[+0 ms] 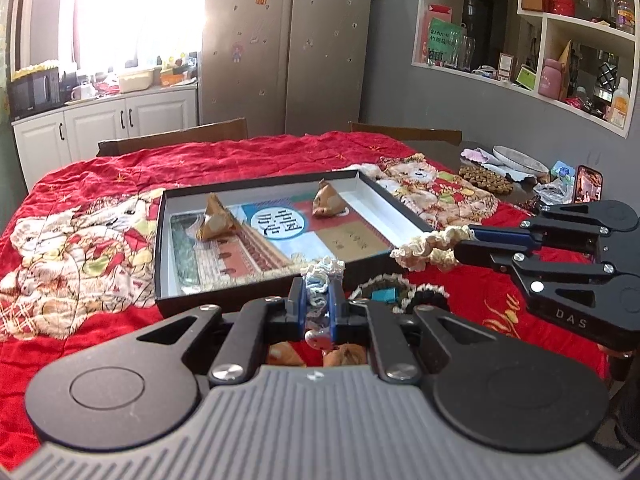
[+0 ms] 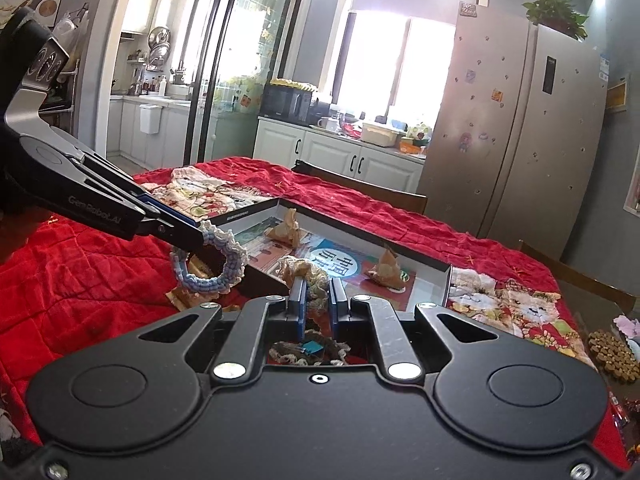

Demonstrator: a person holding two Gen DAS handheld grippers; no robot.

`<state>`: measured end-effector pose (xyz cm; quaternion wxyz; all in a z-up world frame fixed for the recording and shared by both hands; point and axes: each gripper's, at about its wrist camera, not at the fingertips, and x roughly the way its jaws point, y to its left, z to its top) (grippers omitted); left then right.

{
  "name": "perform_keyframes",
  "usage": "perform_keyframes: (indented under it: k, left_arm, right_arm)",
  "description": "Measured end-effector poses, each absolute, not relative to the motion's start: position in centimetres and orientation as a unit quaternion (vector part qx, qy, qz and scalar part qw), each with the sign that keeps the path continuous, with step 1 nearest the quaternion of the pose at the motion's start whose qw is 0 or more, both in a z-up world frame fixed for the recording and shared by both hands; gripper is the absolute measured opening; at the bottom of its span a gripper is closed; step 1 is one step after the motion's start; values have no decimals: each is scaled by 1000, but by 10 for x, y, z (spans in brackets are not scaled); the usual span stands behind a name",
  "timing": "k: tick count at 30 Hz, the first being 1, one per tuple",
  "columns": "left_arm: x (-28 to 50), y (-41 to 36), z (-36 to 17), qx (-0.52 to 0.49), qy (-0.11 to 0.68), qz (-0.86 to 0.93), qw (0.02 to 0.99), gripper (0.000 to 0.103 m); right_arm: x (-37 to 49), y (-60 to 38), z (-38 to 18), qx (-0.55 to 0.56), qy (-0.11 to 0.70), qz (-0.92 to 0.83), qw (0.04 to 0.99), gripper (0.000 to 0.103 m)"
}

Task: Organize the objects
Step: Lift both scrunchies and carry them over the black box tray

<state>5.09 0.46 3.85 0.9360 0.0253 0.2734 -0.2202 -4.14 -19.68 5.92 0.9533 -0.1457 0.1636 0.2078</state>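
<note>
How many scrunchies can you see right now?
3. A blue-white scrunchie in the left tool, a cream scrunchie in the right tool, and a dark scrunchie on the red cloth. Others may be hidden.

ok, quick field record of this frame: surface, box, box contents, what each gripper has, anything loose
surface: red quilted cloth
box: shallow black box, open, on the cloth
box contents: two brown pyramid pouches, on a printed sheet
left gripper: shut on blue-white scrunchie
right gripper: shut on cream scrunchie
loose: dark scrunchie, on the cloth by the box
</note>
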Motion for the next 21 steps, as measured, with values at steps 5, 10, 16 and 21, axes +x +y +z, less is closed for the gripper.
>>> perform_keyframes:
  k: [5, 10, 16, 21]
  left_arm:
    - [58, 2, 42, 25, 269, -221, 937, 13]
    - [65, 1, 46, 24, 263, -218, 940, 13]
    - [73, -1, 52, 24, 256, -212, 943, 13]
    - [83, -3, 56, 24, 252, -207, 945, 13]
  right_arm:
    - [-38, -197, 64, -146, 158, 202, 955, 11]
    - [-33, -196, 68, -146, 153, 199, 957, 11]
    - [-26, -197, 75, -145, 147, 188, 960, 11]
    - [-13, -202, 79, -141, 145, 178, 963, 11]
